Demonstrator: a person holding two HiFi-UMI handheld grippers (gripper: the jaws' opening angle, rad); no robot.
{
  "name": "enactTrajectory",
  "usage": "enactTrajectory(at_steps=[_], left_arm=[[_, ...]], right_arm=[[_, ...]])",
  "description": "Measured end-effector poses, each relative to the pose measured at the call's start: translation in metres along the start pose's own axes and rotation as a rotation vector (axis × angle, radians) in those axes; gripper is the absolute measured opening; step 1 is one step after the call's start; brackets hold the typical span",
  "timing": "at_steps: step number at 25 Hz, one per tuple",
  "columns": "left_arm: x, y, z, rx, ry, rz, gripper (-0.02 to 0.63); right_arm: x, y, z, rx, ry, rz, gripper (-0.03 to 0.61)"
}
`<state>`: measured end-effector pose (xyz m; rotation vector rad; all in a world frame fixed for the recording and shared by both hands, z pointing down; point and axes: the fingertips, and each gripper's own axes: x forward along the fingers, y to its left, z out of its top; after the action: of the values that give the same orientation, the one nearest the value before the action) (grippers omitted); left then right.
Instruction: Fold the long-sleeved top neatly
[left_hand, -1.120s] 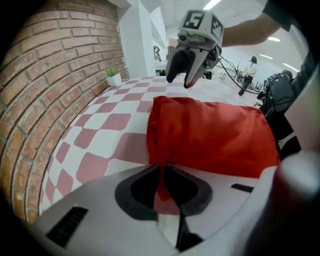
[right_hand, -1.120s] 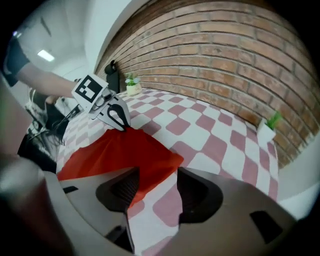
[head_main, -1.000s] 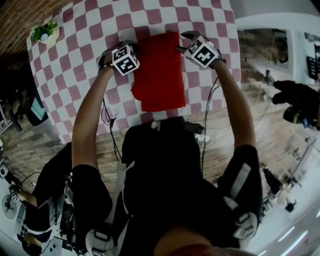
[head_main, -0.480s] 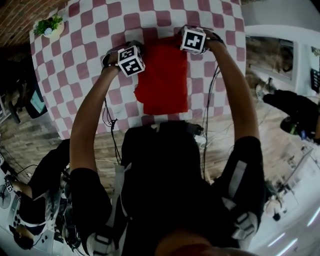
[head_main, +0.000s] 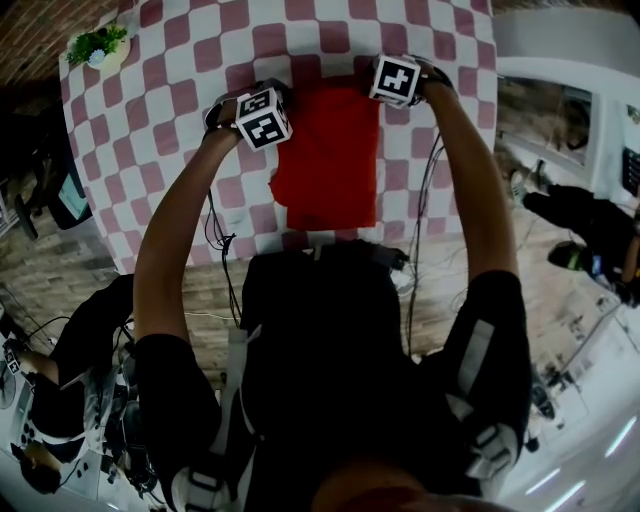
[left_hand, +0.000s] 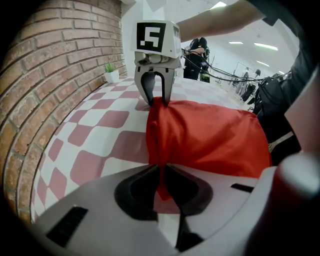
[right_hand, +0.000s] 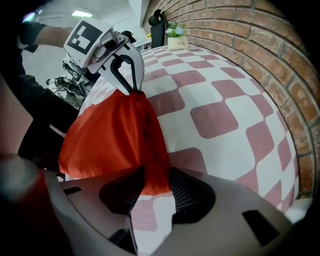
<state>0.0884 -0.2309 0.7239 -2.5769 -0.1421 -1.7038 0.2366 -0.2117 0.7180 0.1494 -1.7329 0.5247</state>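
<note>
The red top (head_main: 330, 160) lies folded into a tall rectangle on the pink-and-white checked table (head_main: 180, 60). My left gripper (head_main: 272, 92) is at its far left corner, shut on a pinch of red cloth (left_hand: 161, 172). My right gripper (head_main: 378, 72) points steeply down at the far right corner. Its jaws are closing, and a bunched fold of the top (right_hand: 152, 175) stands between the pads. From the left gripper view the right gripper (left_hand: 156, 100) straddles the raised corner. Across the cloth, the left gripper (right_hand: 132, 91) pinches the other corner.
A small potted plant (head_main: 98, 48) stands at the table's far left corner, with a dark bottle (right_hand: 158, 30) beside it. A brick wall (left_hand: 55, 75) runs along the far side. The table's near edge (head_main: 200, 262) is just before the person's body. Cables hang below it.
My right gripper swung from beside the top's right edge to its far right corner, sank and turned downward over the cloth. The left gripper kept its grip in place.
</note>
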Motion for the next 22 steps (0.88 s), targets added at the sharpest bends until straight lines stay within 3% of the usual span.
enactTrajectory(at_steps=[4, 8, 11, 14, 22], left_arm=[[0.001, 0.0, -0.002, 0.006, 0.002, 0.007, 0.044], [0.001, -0.001, -0.002, 0.001, -0.005, 0.017, 0.044], [-0.001, 0.005, -0.002, -0.012, -0.008, 0.031, 0.043], [-0.008, 0.021, 0.001, -0.028, -0.009, 0.086, 0.043], [-0.05, 0.067, 0.017, -0.012, -0.054, 0.328, 0.041]], right_arm=[[0.001, 0.004, -0.001, -0.013, 0.002, 0.003, 0.095], [0.001, 0.007, -0.005, 0.004, 0.001, -0.008, 0.079], [-0.003, -0.001, -0.006, 0.014, -0.012, -0.065, 0.075], [-0.013, -0.018, -0.004, 0.004, -0.021, -0.177, 0.069], [-0.075, -0.055, 0.018, -0.056, -0.113, -0.555, 0.067]])
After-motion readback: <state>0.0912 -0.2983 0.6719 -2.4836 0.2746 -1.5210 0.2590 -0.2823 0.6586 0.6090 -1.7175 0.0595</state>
